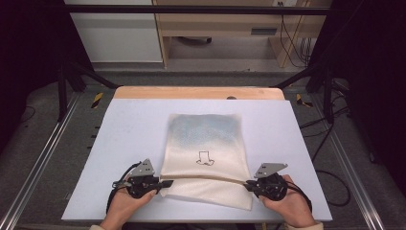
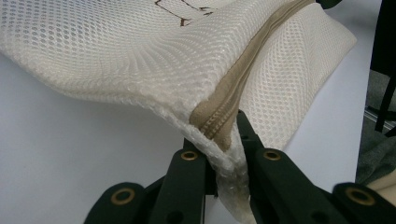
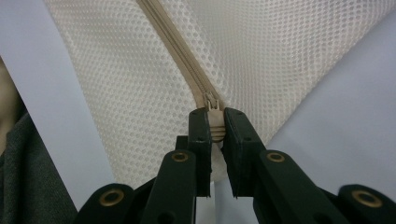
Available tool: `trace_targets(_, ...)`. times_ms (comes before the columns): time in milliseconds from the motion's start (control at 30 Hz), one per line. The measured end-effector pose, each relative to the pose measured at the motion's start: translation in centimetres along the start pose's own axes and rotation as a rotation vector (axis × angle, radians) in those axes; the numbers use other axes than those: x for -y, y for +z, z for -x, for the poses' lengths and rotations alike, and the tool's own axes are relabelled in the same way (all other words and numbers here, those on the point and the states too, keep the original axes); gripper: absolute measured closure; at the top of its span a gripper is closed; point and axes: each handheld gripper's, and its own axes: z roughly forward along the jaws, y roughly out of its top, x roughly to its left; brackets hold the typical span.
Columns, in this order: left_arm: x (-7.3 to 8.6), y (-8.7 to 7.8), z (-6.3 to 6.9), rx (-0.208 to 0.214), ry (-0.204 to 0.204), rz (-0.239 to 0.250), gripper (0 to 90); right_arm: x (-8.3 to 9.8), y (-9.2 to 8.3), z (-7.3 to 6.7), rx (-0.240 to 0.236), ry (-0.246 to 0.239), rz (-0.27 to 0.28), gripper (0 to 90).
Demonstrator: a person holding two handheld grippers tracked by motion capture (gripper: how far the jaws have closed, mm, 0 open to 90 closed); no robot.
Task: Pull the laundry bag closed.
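**Mesh bag held taut at both ends of its zipper**

We see a cream-white mesh laundry bag (image 1: 206, 153) lying flat near the middle of the pale blue-grey counter (image 1: 124, 129), a little toward the person's side. Something bluish shows through the mesh in its far half, and a small dark outline drawing (image 1: 205, 158) sits on its upper face. A beige zipper (image 1: 206, 178) runs across the bag near its front edge, from one side to the other, and it is lifted slightly off the counter in a shallow line between the two grippers.

At the zipper's left end, the left gripper (image 2: 227, 149) is pinching the bag's corner: in the left gripper view we see the bunched mesh and the end of the zipper tape squeezed between its black jaws. At the right end, the right gripper (image 3: 215, 128) is clamped on the zipper as well; in the right gripper view the beige tape sits between the jaws, with the small slider (image 3: 213, 101) just beyond their tips.

Each gripper rests in one of the person's hands, the left hand (image 1: 127, 203) and the right hand (image 1: 287, 206), low over the counter's front edge. Beyond the counter we see a wooden edge strip (image 1: 198, 92), a grey floor (image 1: 201, 76) and a light wooden cabinet (image 1: 225, 28).
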Motion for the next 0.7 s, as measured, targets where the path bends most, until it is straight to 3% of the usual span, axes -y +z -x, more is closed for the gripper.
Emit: trace_targets(700, -0.03, -0.11, 0.0, 0.001, -0.001, 0.004, 84.8, 0.82, -0.06, 0.22, 0.0, 0.014, -0.011, 81.9)
